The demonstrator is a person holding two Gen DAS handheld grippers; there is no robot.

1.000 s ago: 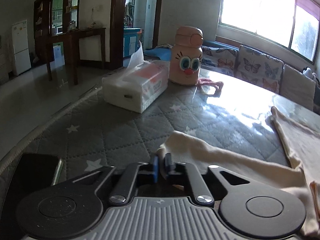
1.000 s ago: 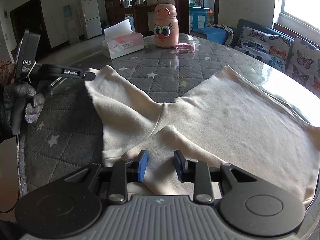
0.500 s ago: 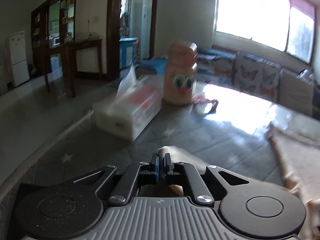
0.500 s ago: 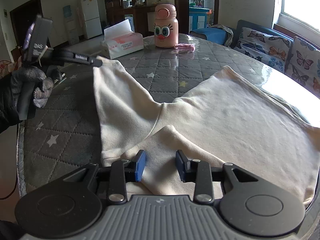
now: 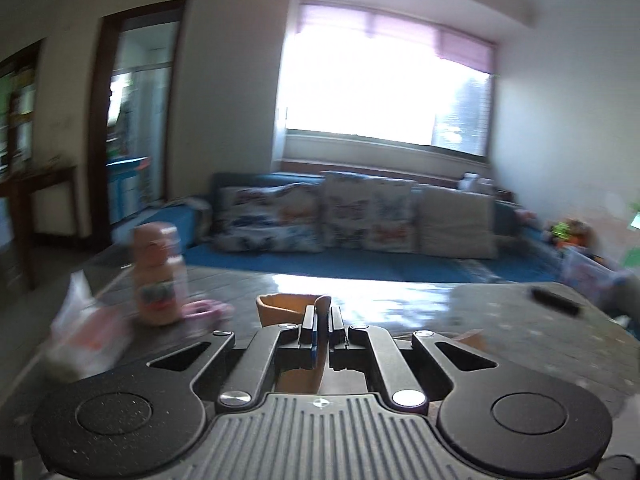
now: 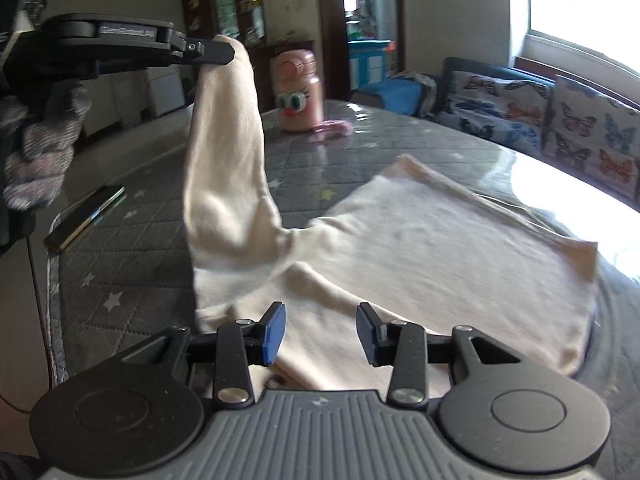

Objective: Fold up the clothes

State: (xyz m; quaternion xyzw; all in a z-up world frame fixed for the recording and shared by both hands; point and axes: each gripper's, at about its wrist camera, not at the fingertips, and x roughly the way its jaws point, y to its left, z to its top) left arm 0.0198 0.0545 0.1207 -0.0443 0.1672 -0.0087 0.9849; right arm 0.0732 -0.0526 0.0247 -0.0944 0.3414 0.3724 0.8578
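Note:
A cream long-sleeved top [image 6: 440, 240] lies spread on the grey quilted table [image 6: 140, 264]. My left gripper [image 5: 320, 316] is shut on the cuff of one sleeve [image 5: 288, 308]. In the right wrist view the left gripper [image 6: 228, 50] holds that sleeve [image 6: 228, 168] lifted high above the table, so it hangs down to the shoulder. My right gripper [image 6: 320, 332] is open and empty, low over the near edge of the top.
A pink cartoon bottle [image 6: 298, 92] and a small pink item [image 6: 332, 126] stand at the far side. A tissue pack [image 5: 88, 336] sits left of the bottle. A dark phone [image 6: 84, 224] lies at the left table edge. A sofa with butterfly cushions [image 6: 560, 128] is behind.
My left gripper has lifted the sleeve cuff from near the table high into the air and swung right. My right gripper has stayed open in place over the near hem.

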